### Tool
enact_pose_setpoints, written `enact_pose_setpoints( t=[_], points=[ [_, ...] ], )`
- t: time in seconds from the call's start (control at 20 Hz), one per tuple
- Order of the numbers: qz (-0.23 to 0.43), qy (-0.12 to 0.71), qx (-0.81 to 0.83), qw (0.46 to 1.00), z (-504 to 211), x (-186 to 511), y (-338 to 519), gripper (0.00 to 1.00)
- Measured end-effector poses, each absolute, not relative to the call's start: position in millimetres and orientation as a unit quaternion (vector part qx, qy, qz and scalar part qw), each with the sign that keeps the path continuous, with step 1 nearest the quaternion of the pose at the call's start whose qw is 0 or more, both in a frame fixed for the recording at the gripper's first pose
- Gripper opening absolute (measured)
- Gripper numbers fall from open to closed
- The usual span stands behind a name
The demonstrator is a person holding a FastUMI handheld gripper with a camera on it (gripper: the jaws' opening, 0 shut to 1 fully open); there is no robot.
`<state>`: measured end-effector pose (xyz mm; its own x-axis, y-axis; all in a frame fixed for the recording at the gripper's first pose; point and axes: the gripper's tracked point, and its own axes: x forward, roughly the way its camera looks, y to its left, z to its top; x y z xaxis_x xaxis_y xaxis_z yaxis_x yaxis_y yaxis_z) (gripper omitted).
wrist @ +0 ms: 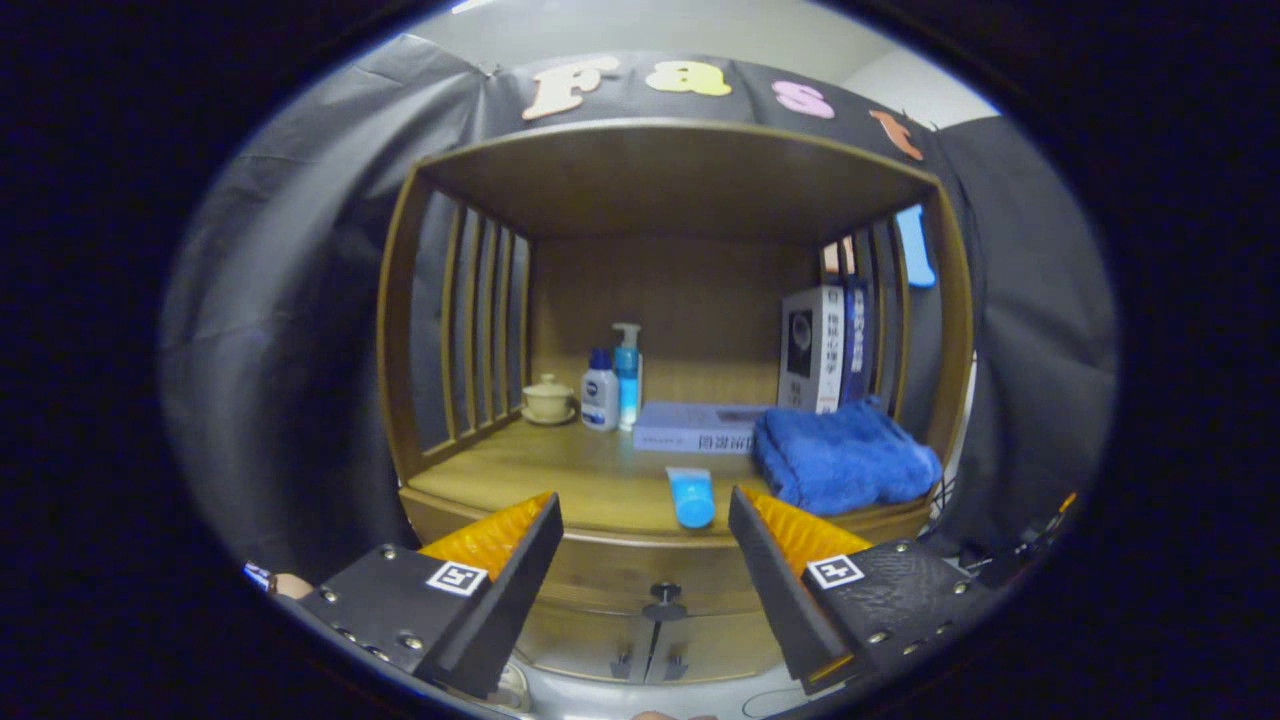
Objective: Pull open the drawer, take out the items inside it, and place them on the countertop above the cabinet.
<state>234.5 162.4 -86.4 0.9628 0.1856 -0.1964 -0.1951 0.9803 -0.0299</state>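
My gripper (645, 520) stands open in front of a wooden cabinet, its two fingers spread wide with nothing between them. Just below and between the fingers is the shut drawer front (620, 575) with its dark round knob (664, 597). Above it lies the countertop (560, 470). A small blue tube (691, 496) lies near the countertop's front edge, just beyond the fingers. What is inside the drawer is hidden.
On the countertop: a folded blue towel (842, 452) at right, a flat box (697, 427), upright books (825, 348), two bottles (613, 385) and a lidded cup (548, 398) at the back left. Slatted side walls and a roof enclose the shelf. Cabinet doors (650, 650) sit below the drawer.
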Motion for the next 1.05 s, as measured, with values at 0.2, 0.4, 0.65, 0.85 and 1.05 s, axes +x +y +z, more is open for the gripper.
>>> enact_pose_setpoints(
  t=[0.2, 0.4, 0.65, 0.85, 1.05],
  points=[
    [0.105, 0.026, -0.044, 0.993, -5.9, 216.2, 145.6, 0.99],
    [0.088, -0.033, -0.055, 0.994, 57.1, 201.4, 102.5, 0.99],
    [0.06, -0.067, -0.069, 0.994, 89.5, 186.3, 28.0, 0.99],
    [0.028, -0.09, -0.071, 0.993, 96.2, 178.8, -29.8, 0.99],
    [0.021, -0.119, -0.054, 0.991, 88.5, 173.4, -67.3, 0.99]
  ],
)
